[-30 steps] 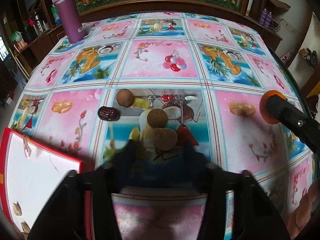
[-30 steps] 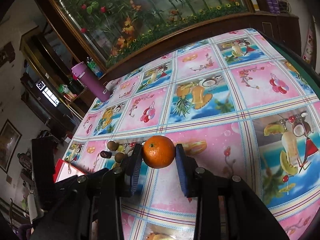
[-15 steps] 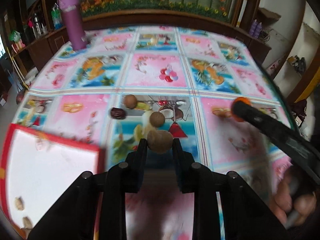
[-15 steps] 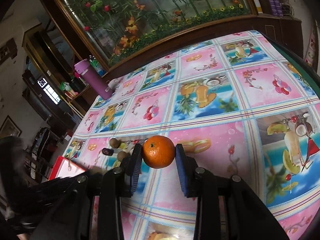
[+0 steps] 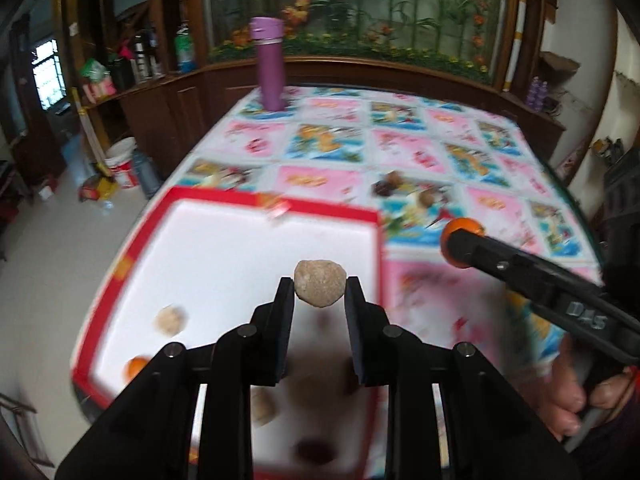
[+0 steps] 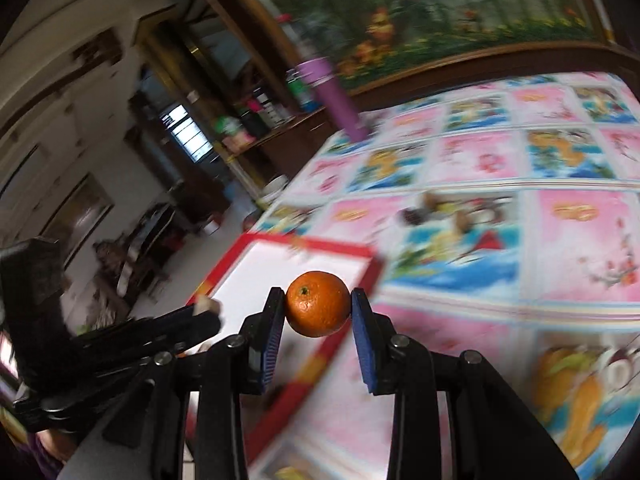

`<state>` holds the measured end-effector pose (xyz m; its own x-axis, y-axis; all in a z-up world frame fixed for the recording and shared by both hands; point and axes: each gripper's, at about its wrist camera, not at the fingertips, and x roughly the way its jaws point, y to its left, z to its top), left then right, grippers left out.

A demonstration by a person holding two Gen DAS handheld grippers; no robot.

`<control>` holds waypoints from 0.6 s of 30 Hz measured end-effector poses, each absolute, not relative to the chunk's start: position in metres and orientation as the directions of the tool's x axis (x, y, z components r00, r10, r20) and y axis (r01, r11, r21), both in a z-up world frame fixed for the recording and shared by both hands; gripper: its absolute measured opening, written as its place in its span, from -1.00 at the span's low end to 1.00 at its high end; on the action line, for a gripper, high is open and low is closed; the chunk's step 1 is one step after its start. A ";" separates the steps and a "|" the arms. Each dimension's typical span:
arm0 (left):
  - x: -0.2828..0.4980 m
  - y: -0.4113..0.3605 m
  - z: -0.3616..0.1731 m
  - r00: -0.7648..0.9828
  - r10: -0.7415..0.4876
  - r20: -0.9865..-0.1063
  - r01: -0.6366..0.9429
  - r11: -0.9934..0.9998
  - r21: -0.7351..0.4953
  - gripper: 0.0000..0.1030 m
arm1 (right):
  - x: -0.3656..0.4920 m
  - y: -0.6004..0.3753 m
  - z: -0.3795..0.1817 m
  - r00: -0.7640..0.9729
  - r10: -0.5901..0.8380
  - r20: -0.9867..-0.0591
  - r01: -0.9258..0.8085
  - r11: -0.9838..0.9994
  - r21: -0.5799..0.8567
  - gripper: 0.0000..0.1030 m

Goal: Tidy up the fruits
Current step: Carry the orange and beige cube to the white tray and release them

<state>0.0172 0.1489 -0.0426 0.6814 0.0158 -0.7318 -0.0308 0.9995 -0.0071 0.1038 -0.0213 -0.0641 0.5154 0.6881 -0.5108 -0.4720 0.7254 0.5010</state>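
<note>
Grippers over a table covered with a fruit-print cloth. Left gripper, jaws nearly closed, clamps a tan, lumpy walnut-like fruit above the white floor of a red-rimmed tray. Inside the tray lie another tan fruit and a small orange piece. Right gripper, held by a hand, grips an orange between its blue pads above the tray's near corner. Three small brown fruits, blurred, lie on the cloth beyond the tray. A purple bottle stands upright at the table's far edge.
</note>
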 end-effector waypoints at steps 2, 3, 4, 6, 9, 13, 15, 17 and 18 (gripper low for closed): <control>0.005 0.165 -0.049 0.674 0.026 -0.738 -0.047 0.999 -0.007 -0.47 | 0.091 -0.001 -0.062 0.505 0.692 -0.517 -0.510 0.722 0.468 -0.38; 0.001 0.171 -0.050 0.673 0.036 -0.738 -0.057 0.998 -0.004 -0.47 | 0.086 0.005 -0.063 0.500 0.692 -0.520 -0.520 0.721 0.459 -0.38; -0.004 0.177 -0.052 0.675 0.052 -0.736 -0.072 0.997 0.005 -0.47 | 0.081 0.013 -0.065 0.493 0.694 -0.525 -0.529 0.718 0.452 -0.38; -0.012 0.189 -0.053 0.682 0.081 -0.727 -0.099 0.995 0.019 -0.47 | 0.075 0.023 -0.069 0.484 0.691 -0.536 -0.538 0.719 0.440 -0.38; -0.021 0.203 -0.058 0.683 0.080 -0.726 -0.114 0.993 0.002 -0.47 | 0.069 0.038 -0.077 0.463 0.680 -0.568 -0.547 0.724 0.421 -0.38; -0.026 0.212 -0.066 0.676 0.072 -0.733 -0.117 0.993 -0.011 -0.47 | 0.060 0.057 -0.085 0.440 0.671 -0.596 -0.568 0.722 0.394 -0.38; -0.028 0.215 -0.071 0.670 0.077 -0.739 -0.123 0.992 -0.008 -0.47 | 0.055 0.064 -0.087 0.440 0.663 -0.605 -0.577 0.725 0.375 -0.38; -0.029 0.219 -0.073 0.667 0.078 -0.741 -0.129 0.992 -0.012 -0.47 | 0.051 0.071 -0.090 0.432 0.658 -0.616 -0.590 0.723 0.359 -0.37; -0.031 0.221 -0.074 0.668 0.076 -0.740 -0.128 0.992 -0.014 -0.47 | 0.049 0.074 -0.091 0.430 0.656 -0.620 -0.593 0.724 0.354 -0.37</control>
